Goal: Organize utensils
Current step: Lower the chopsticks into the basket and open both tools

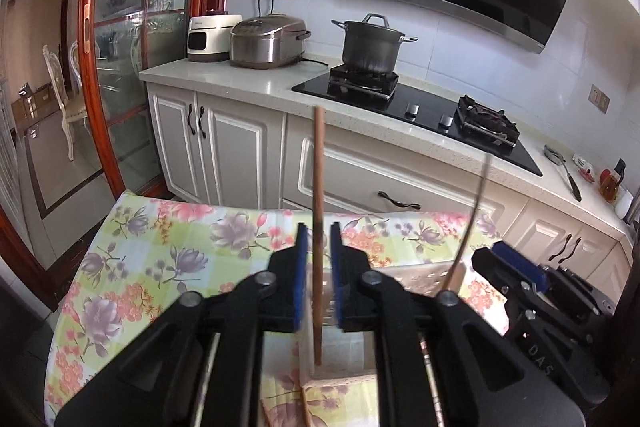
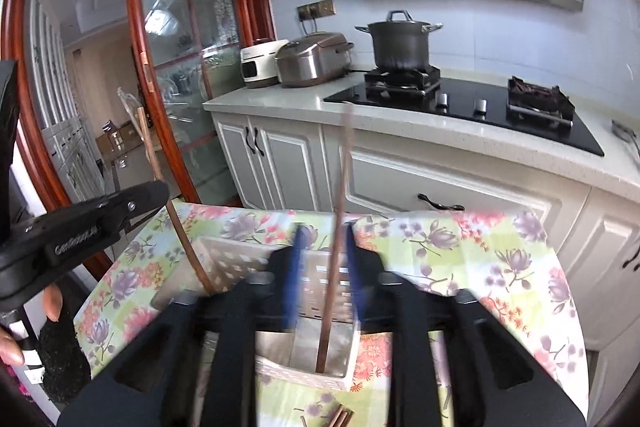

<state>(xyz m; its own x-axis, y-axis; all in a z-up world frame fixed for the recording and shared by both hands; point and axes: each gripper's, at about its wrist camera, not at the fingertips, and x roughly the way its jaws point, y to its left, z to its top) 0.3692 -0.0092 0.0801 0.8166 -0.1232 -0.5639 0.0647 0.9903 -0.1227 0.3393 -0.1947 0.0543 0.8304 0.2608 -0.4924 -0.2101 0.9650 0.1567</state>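
Observation:
My left gripper (image 1: 319,227) stands open around an upright brown chopstick (image 1: 319,187); its blue pads (image 1: 303,259) leave a gap on both sides. The stick's lower end rests inside the white perforated basket (image 1: 420,277). My right gripper (image 2: 323,227) is open too, around a darker chopstick (image 2: 344,163) whose foot stands in the same basket (image 2: 224,259). Each view shows the other gripper to the side: the right one (image 1: 520,263), the left one (image 2: 156,193). Loose chopsticks (image 2: 340,419) lie on the cloth near the basket.
A floral tablecloth (image 1: 152,251) covers the table. Beyond it runs a white counter (image 1: 248,83) with a black hob (image 1: 420,103), a steel pot (image 1: 372,45) and two cookers (image 1: 268,43). A red-framed glass door (image 1: 120,67) stands at the left. A hand (image 2: 52,303) holds the left gripper.

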